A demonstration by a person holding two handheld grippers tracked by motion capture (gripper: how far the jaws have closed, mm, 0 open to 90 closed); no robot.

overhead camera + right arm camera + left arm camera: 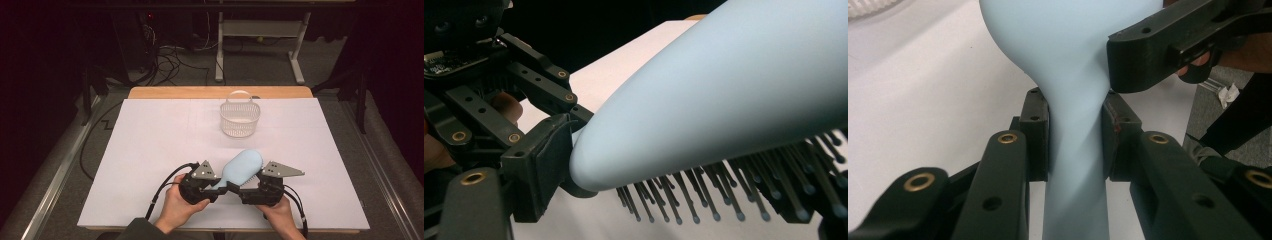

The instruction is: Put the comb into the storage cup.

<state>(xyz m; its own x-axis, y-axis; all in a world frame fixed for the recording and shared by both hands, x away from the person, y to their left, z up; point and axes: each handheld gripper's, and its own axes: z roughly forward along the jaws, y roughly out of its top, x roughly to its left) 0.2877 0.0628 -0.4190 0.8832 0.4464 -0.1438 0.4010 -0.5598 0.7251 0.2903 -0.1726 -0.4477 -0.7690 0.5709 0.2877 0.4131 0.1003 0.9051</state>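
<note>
High view: white basket (240,119) stands beyond hairbrush (242,167).

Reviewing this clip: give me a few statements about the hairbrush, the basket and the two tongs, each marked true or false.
1. The left tongs are shut on the narrow handle of the light blue hairbrush. True.
2. The hairbrush lies inside the white basket. False: it is held near the table's front edge, apart from the basket, which stands farther back.
3. The brush's bristles point down toward the white table. True.
4. The basket lies tipped on its side. False: it stands upright, handle raised.
5. The right tongs are far from the brush. False: they are at the brush head, one pad against its edge.
</note>
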